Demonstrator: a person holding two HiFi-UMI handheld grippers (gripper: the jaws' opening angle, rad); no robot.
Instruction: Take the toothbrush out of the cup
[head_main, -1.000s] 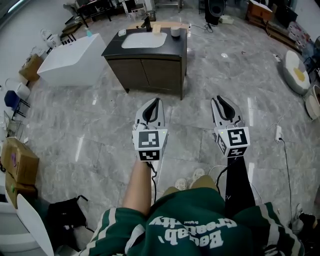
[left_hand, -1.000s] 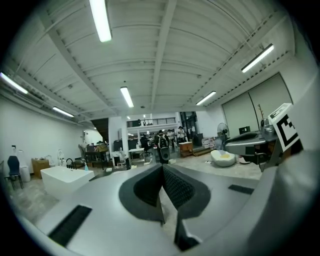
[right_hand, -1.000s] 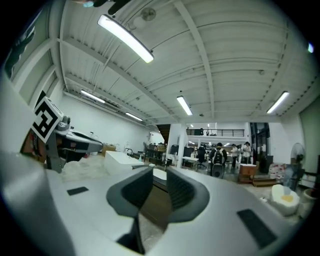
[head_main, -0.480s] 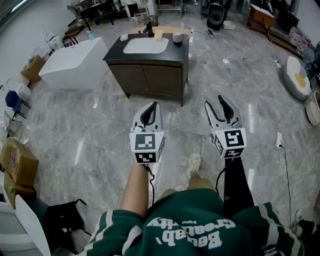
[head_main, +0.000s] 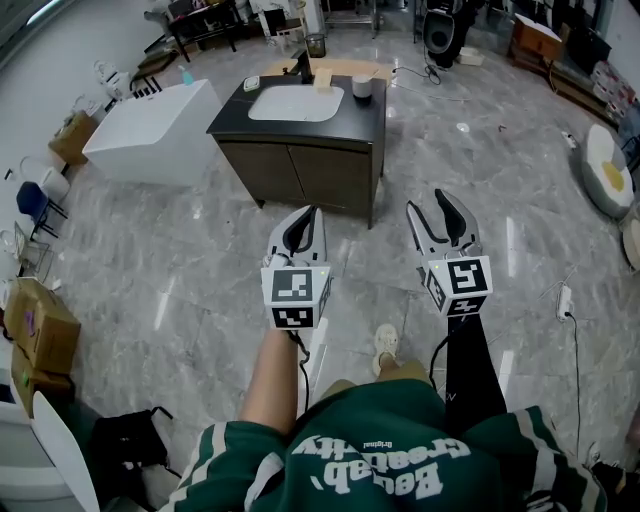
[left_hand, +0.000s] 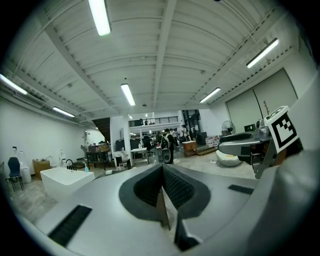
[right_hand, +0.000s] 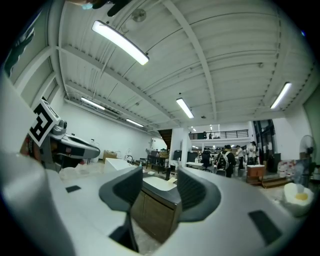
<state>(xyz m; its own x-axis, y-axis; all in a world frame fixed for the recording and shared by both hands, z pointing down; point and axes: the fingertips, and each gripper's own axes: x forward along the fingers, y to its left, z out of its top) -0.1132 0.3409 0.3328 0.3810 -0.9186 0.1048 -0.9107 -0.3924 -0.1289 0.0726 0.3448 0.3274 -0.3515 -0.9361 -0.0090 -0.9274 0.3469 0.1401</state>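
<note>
While the person stands out on the grey marble floor (head_main: 180, 260), both claws are held out ahead and level, side by side, over bare tiles. The left claw (head_main: 311, 212) is clenched: in the left gripper view its two dark pads (left_hand: 172, 187) meet in a tight seam with nothing caught between them. The right claw (head_main: 428, 204) is released. Its jaws have just been opening and stand wide apart, and through the gap the right gripper view shows only the dark cabinet (right_hand: 155, 212) far off, no object in between.

Now the target. The white cup (head_main: 362, 87) sits on the black surface (head_main: 372, 108) on top of that cabinet, at the back right corner, just beside the white sink (head_main: 295, 103). The toothbrush is too small to make out from here. The cup is well apart from both claws, straight ahead and slightly left of the right claw. A white bathtub (head_main: 150, 128) stands left of the cabinet.
</note>
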